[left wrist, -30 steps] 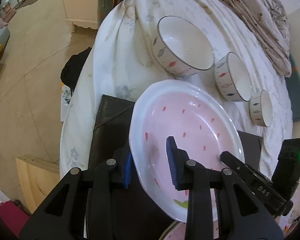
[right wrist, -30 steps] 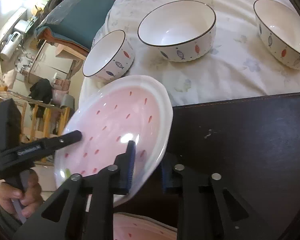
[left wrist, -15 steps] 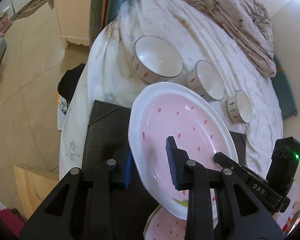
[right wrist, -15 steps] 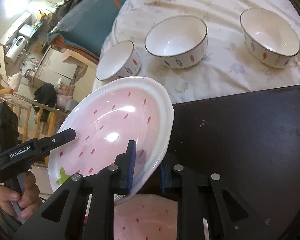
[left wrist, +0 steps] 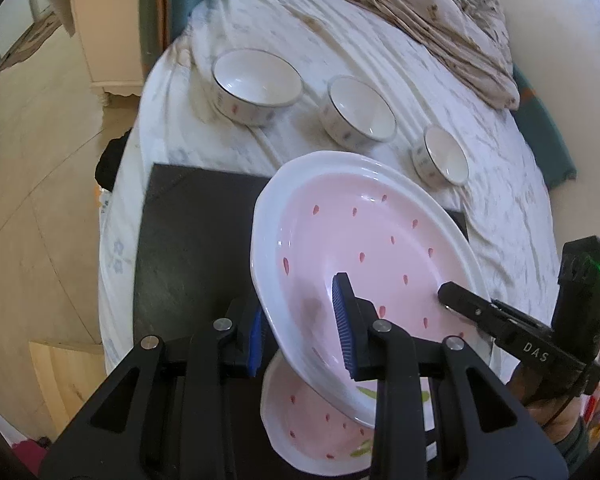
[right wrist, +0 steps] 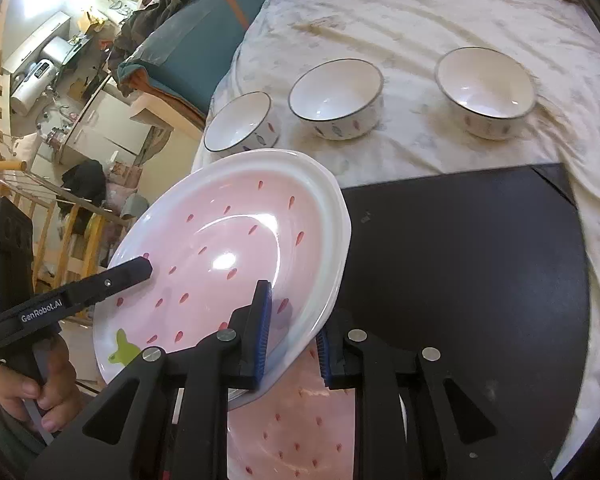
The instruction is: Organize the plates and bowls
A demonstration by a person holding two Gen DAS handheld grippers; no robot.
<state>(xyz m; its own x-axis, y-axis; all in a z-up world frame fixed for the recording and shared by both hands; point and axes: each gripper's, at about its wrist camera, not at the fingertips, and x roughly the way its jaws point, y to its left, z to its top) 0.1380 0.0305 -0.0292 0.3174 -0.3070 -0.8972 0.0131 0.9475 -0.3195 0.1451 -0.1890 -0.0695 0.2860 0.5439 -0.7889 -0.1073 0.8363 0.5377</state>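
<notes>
A pink plate (left wrist: 360, 248) (right wrist: 228, 248) with red seed marks and a white rim hangs tilted above the dark mat (left wrist: 192, 240) (right wrist: 460, 260). My left gripper (left wrist: 300, 320) (right wrist: 140, 270) is shut on one side of its rim. On the opposite side my right gripper (right wrist: 292, 336) (left wrist: 456, 298) is shut on the rim too. A second matching plate (left wrist: 312, 432) (right wrist: 300, 428) lies flat on the mat beneath. Three white bowls stand in a row on the cloth beyond: large (left wrist: 256, 84) (right wrist: 486, 84), medium (left wrist: 360, 108) (right wrist: 336, 96), small (left wrist: 444, 156) (right wrist: 240, 124).
A crumpled brown blanket (left wrist: 420, 12) lies behind the bowls. A teal cushion (right wrist: 188, 52) sits off the table's far edge and a cream cabinet (left wrist: 104, 40) stands on the floor. A person's hand (right wrist: 40, 392) grips the left tool's handle.
Both grippers have risen with the pink plate held between them. The bowls now look farther off, and the second plate under the held one has come into view.
</notes>
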